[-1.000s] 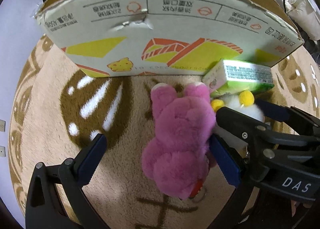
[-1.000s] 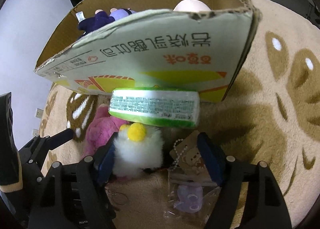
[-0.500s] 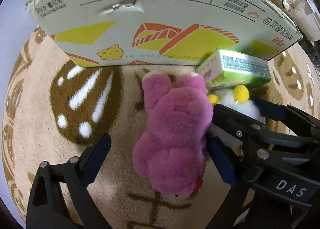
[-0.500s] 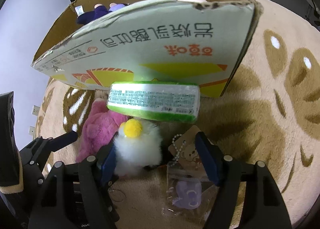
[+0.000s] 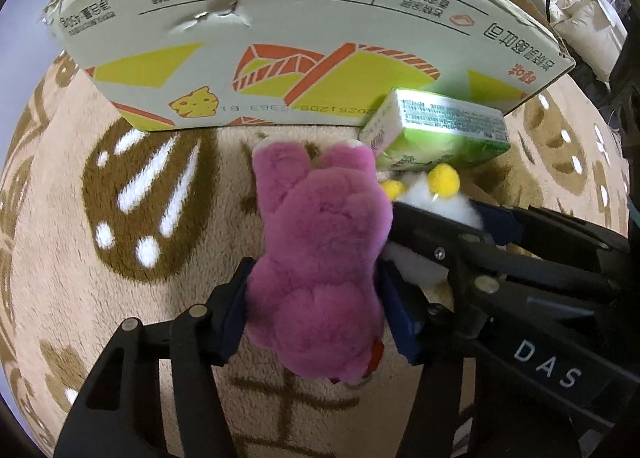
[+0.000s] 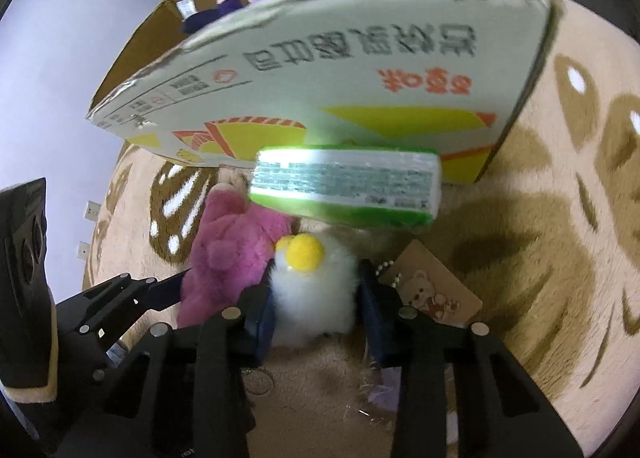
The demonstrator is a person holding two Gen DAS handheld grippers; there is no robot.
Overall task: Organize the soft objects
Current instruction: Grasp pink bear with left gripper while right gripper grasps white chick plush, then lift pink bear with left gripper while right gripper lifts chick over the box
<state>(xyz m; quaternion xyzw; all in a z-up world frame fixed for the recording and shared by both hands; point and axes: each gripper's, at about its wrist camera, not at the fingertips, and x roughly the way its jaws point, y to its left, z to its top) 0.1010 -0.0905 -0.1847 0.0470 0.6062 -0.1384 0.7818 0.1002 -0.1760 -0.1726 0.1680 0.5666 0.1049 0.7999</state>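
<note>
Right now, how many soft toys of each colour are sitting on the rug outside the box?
Pink plush toy, held in the left claw: 1
White fluffy toy with yellow pompoms, held in the right claw: 1
Total: 2

So under me it's this fuzzy beige carpet (image 5: pixel 60 185) with big brown blobby shapes and little white dashes in them, looks the same off to my right side (image 6: pixel 560 217). Behind that there's a plain pale wall (image 6: pixel 60 57), kinda lilac in this light, with a couple small white outlet plates (image 6: pixel 92 209) low down. Some puffy white quilted stuff (image 5: pixel 576 5) is piled in the far corner. Light's soft, nothing harsh
</note>
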